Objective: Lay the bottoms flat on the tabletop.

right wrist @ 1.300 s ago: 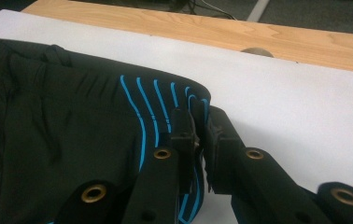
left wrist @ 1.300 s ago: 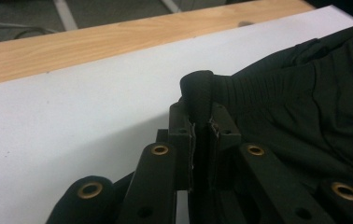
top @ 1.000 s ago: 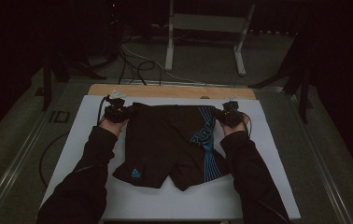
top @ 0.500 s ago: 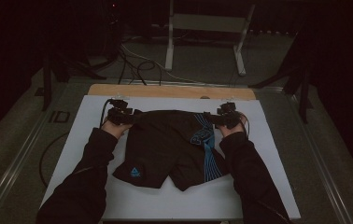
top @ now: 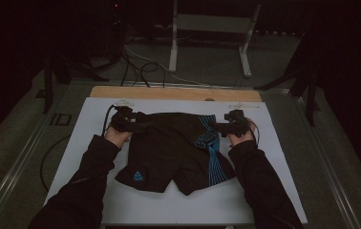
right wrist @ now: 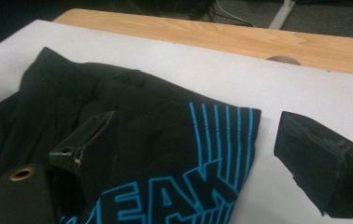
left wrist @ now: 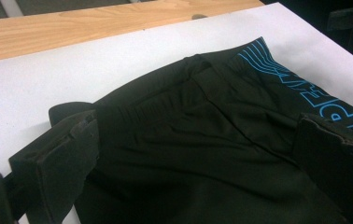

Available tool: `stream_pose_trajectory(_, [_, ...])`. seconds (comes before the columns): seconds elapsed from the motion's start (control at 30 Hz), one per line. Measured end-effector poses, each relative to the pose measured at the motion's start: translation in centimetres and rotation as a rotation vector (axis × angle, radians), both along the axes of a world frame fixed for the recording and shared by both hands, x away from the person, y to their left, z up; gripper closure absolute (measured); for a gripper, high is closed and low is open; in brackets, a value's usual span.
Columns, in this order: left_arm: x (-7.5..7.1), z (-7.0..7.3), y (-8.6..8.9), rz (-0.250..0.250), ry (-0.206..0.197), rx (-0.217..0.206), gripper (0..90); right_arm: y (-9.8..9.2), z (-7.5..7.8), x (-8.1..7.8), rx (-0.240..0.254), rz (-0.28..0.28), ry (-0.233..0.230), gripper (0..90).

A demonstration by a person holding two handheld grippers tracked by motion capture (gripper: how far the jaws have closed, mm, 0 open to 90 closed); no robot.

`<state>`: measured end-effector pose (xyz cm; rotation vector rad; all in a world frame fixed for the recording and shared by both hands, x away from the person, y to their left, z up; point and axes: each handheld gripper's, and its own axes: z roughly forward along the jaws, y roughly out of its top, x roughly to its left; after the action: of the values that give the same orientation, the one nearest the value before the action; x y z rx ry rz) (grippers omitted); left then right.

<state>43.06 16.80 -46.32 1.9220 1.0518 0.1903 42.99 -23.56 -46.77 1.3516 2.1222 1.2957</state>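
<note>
L gripper (top: 138, 125) & R gripper (top: 218, 127) both spread wide at shorts (top: 174, 148) waistband.

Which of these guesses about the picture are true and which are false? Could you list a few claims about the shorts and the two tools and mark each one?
1. The shorts are black with blue print. True.
2. The shorts hang off the near edge of the white board. False: they lie wholly on it.
3. The left gripper is at the waistband end of the shorts. True.
4. The right gripper is clamped shut. False: its fingers stand apart, open.
5. A wooden strip borders the board's far edge. True.
</note>
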Motion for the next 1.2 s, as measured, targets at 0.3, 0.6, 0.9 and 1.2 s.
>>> stream_pose_trajectory(0.3, [-1.6,0.5,0.6,-0.032,-0.024,0.000,2.4,-0.3,0.4,-1.7,-0.023,0.040,-0.030,13.5])
stream_pose_trajectory(0.6, [-4.0,1.5,0.9,-0.076,-0.058,-0.019,2.4,-0.3,0.8,-3.5,-0.014,0.082,-0.045,13.6])
stream_pose_trajectory(0.9, [-7.0,2.0,1.6,-0.125,-0.091,-0.015,2.3,-0.2,1.4,-6.2,-0.012,0.130,-0.073,13.6])
stream_pose_trajectory(1.2, [-11.7,1.7,3.6,-0.173,-0.127,0.005,2.8,-0.3,1.0,-9.1,-0.028,0.166,-0.078,13.7])
